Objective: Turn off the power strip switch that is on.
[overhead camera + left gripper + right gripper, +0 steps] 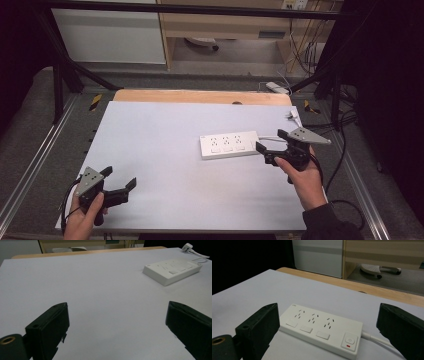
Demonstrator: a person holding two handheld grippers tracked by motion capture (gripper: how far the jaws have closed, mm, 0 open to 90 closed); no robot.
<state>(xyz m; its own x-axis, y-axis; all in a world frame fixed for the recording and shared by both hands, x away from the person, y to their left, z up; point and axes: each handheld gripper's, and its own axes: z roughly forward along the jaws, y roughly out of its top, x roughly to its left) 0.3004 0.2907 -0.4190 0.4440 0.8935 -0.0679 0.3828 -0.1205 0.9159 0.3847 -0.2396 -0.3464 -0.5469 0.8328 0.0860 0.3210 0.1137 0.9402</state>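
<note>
One power strip (229, 144) lies on the table (165, 165), toward its right edge. It has three socket groups (313, 317), three switches (307, 329) in front of them, and one power button (349, 340) at the cable end. One cable (272, 138) leaves it, ending in one plug (187, 246) near the far right corner. Two grippers: left (120, 186), right (270, 140), each with two jaws spread.

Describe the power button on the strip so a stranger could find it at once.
Start at the white rectangular plastic power strip lying on the white table sheet. At its cable end, beside three plain rocker switches, sits the square power button, alone marked with a circle symbol and red bar.
</note>
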